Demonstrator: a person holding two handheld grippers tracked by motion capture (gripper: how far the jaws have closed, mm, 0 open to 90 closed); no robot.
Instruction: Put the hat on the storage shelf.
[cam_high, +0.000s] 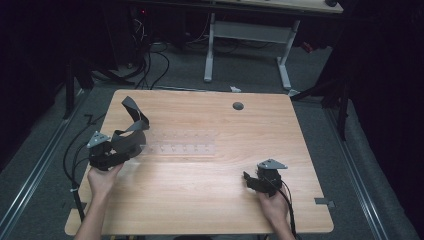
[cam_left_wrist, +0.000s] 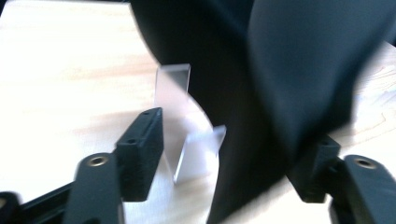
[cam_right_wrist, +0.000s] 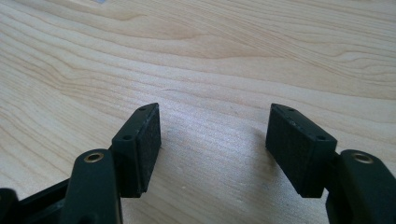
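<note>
A dark grey strap (cam_high: 131, 125) lies looped on the left part of the wooden table (cam_high: 215, 195), one end curling up toward the far left corner. My left gripper (cam_high: 125, 150) is at the strap's near end. In the left gripper view its jaws stand apart; the strap (cam_left_wrist: 280, 84) hangs between them close to the right pad (cam_left_wrist: 313, 172), and the left pad (cam_left_wrist: 140, 154) is clear of it. A clear plastic strip (cam_high: 180, 148) lies flat mid-table; its near end (cam_left_wrist: 187, 130) shows just beyond the jaws. My right gripper (cam_high: 248, 179) (cam_right_wrist: 215, 121) rests open over bare wood at the front right.
A round grommet hole (cam_high: 238, 106) sits near the table's far edge. A small grey tab (cam_high: 325, 202) lies at the front right corner. Behind the table stand a white-legged desk (cam_high: 247, 35) and floor cables (cam_high: 150, 65).
</note>
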